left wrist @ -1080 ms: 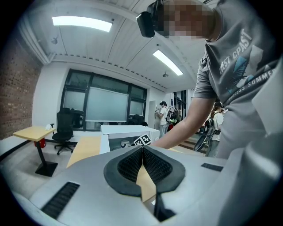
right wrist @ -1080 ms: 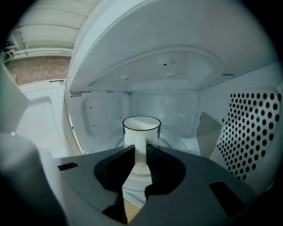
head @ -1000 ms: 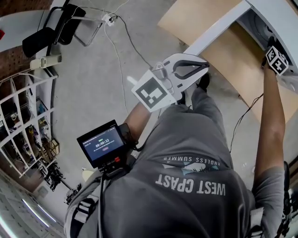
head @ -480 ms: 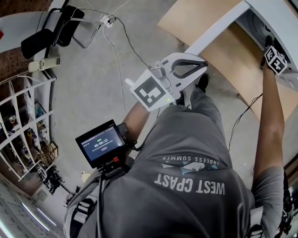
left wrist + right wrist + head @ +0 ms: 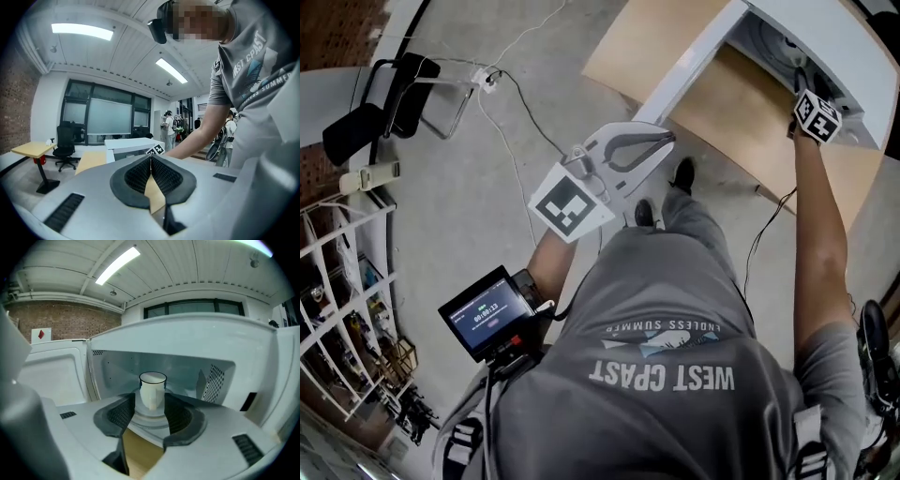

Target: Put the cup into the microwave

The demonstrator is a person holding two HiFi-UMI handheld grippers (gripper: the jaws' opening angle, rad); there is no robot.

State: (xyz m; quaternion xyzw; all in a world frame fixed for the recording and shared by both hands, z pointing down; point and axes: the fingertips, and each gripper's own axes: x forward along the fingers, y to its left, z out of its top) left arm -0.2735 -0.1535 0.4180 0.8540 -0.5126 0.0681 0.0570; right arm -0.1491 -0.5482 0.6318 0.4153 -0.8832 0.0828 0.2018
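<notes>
1. Standing upright on the glass turntable point(image 5: 149, 422) inside the microwave point(image 5: 197, 341), at the centre of the right gripper view, is the cup point(image 5: 153, 389); white with a dark rim; its handle seems to face the camera.
2. Right gripper point(image 5: 150, 405): jaws opening and already wide; the cup sits in the gap just past the tips; both pads are clear of its sides; released, not gripped.
3. Left gripper point(image 5: 151, 161): jaws clenched together with nothing between them; in the head view it is held out mid-frame, apart from the microwave at the upper right; idle.
4. Microwave door point(image 5: 51, 376) swung open at the left of the right gripper view; the cavity is otherwise bare as far as can be seen.
5. Progress, judged: the cup is placed and let go, so the task's main step looks done.
6. Left to do, judged: draw the right gripper straight back out of the cavity; the task does not ask for the door to be shut.
7. Risk, judged: a jaw could clip the handle on the way out and tip or slide the cup; the gap on each side looks narrow.
</notes>
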